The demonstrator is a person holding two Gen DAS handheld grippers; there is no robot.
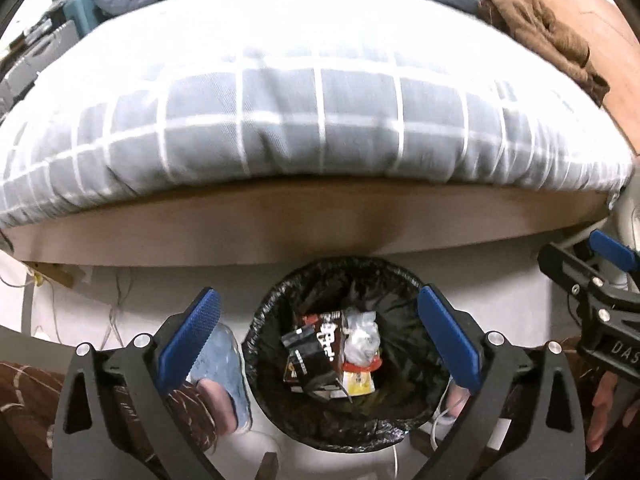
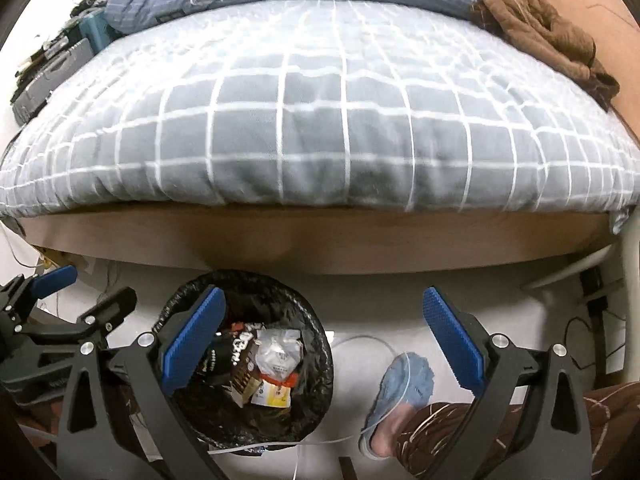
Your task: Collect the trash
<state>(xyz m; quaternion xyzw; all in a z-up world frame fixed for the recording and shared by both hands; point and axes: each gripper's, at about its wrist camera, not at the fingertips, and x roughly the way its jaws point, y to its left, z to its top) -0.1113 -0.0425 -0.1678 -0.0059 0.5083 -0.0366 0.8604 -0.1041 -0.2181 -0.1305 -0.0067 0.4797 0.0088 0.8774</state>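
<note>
A round bin with a black liner (image 1: 276, 300) stands on the pale floor at the foot of a bed. Inside lie a dark brown carton (image 1: 320, 348), a crumpled clear wrapper (image 1: 362, 338) and a yellow packet (image 1: 360, 384). My left gripper (image 1: 318, 320) hovers right over the bin, jaws wide open, nothing between its blue pads. In the right wrist view the bin (image 2: 320, 344) sits lower left with the same trash (image 2: 276, 360) in it. My right gripper (image 2: 324, 320) is open and empty, its left finger over the bin's rim, its right finger over the floor.
The bed with a grey checked duvet (image 1: 320, 120) and wooden frame (image 1: 304, 232) fills the top. A person's feet in blue slippers (image 2: 408, 380) flank the bin. White cables (image 2: 360, 340) trail on the floor. A brown garment (image 2: 536, 24) lies on the bed's right.
</note>
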